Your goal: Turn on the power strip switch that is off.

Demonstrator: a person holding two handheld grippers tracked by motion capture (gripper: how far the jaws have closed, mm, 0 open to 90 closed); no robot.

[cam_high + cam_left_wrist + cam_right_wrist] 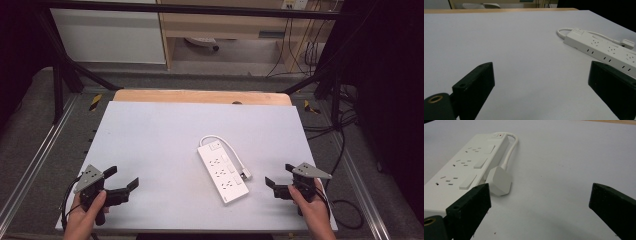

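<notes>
A white power strip [222, 172] lies flat on the white table [160, 135], right of centre, its short cable looping back to a white plug [245, 175] at its right side. In the left gripper view the power strip [604, 48] lies far right; in the right gripper view the power strip [464, 167] and plug [499, 180] lie just ahead at left. My left gripper [122, 181] rests near the front left edge, open and empty. Held near the front right edge, my right gripper [280, 176] is open too, with nothing between its jaws.
A wooden strip [200, 96] borders the table's far edge. Black frame bars [65, 75] and floor cables [325, 130] surround the table. A wooden cabinet [225, 30] stands beyond.
</notes>
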